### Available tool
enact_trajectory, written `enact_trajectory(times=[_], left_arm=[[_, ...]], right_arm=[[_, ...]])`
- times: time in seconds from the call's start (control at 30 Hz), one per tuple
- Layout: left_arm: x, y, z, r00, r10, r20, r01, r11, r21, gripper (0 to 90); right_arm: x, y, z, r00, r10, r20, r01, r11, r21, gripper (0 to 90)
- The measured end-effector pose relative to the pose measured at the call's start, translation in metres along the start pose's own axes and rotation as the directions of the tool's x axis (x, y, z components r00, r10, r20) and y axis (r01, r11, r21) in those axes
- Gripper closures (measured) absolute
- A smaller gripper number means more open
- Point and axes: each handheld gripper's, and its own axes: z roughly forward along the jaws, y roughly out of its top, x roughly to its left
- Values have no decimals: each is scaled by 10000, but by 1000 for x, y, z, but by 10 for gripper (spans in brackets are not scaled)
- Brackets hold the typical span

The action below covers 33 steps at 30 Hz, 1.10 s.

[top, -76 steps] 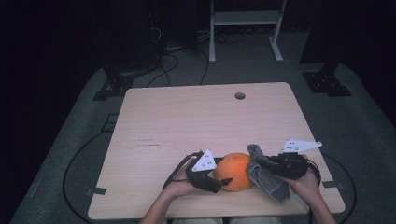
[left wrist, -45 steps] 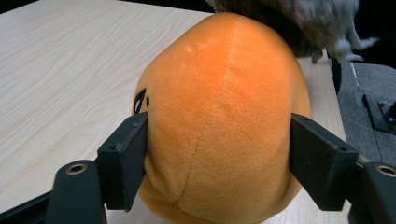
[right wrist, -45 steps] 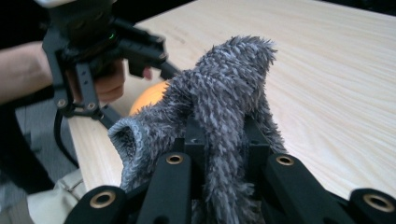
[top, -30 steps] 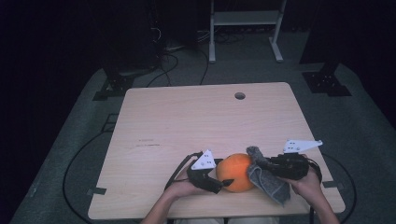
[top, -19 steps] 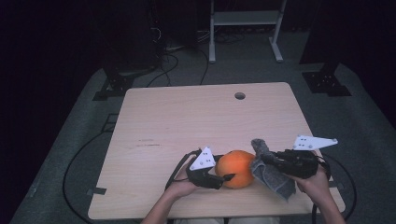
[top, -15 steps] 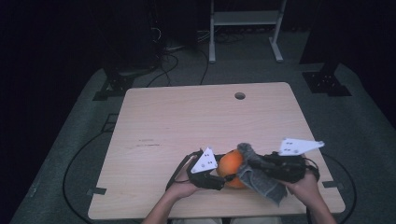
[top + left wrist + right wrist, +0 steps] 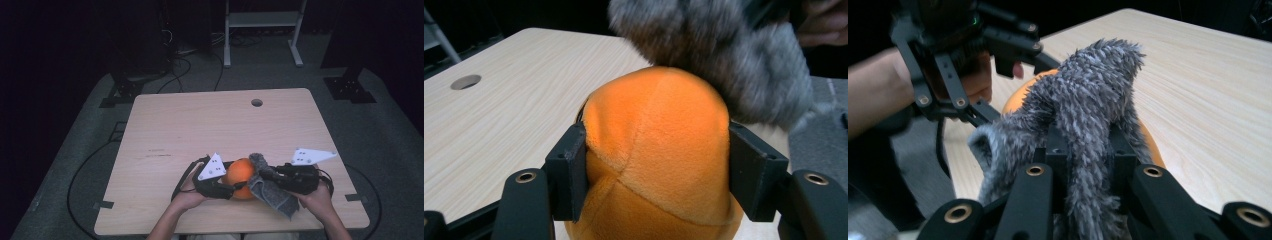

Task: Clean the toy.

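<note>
Orange plush ball (image 7: 659, 150) clamped in left tool (image 7: 656, 175); right tool (image 7: 1088, 165) grips grey cloth (image 7: 1093, 115).

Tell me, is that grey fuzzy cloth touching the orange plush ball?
Touching. In the left gripper view the grey fuzzy cloth rests on top of the orange plush ball, with no gap between them.

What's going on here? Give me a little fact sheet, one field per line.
Setting: wooden table in a dark room
Left gripper: fingers shut on either side of the orange plush ball
Right gripper: shut on the grey fuzzy cloth
Contact: cloth lies against the ball's top and right side in the high view
Apparent work: wiping the ball with the cloth
Table detail: round hole near the far edge
</note>
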Motion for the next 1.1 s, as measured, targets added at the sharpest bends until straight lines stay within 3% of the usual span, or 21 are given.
enact_trajectory(times=[0.07,0.13,0.17,0.23,0.27,0.33,0.37,0.43,0.5,0.53,0.7,0.8,0.9,1.0,1.1], left_arm=[[2,-2,-1,10000,-55,1,55,10000,-36,336],[5,-7,4,9990,-317,315,311,9993,183,319],[5,-10,7,9978,-265,600,251,9994,246,300],[6,-13,7,9972,-62,749,46,9998,208,246],[9,-14,6,9958,-152,904,140,9998,134,206],[15,-16,1,9935,-510,1018,503,9987,97,142],[19,-19,0,9934,-671,926,644,9974,311,95],[24,-25,0,9894,-874,1159,821,9954,492,83],[24,-31,8,9909,-628,1188,538,9955,779,103],[22,-32,12,9912,-627,1168,558,9965,620,108],[19,-35,18,9928,-921,762,935,9955,-143,172],[16,-34,18,9957,-827,427,838,9962,-245,290],[18,-30,17,9931,-1140,285,1146,9932,-193,322],[18,-27,16,9927,-1182,229,1185,9929,-124,331],[12,-24,18,9945,-1023,225,1026,9947,-100,335]], right_arm=[[3,-1,7,9996,-220,182,216,9995,216,767],[-5,-9,13,9998,127,164,-135,9989,458,767],[-9,-15,18,9995,226,226,-242,9972,710,767],[-14,-28,25,9988,475,79,-481,9940,982,767],[-16,-32,26,9978,668,43,-669,9930,972,767],[-16,-33,25,9983,570,151,-582,9934,990,766],[-16,-32,25,9984,528,206,-546,9937,980,766],[-19,-34,25,9977,652,159,-664,9931,963,766],[-24,-37,23,9961,855,201,-870,9921,909,765],[-27,-39,22,9952,951,236,-969,9913,893,764],[-40,-50,17,9900,1312,518,-1359,9855,1014,755],[-42,-50,16,9873,1275,948,-1385,9830,1207,765],[-45,-48,9,9836,1394,1148,-1521,9822,1102,775],[-34,-30,-4,9898,1144,853,-1177,9924,352,776],[-14,-10,-4,9979,388,521,-387,9992,-19,775]])
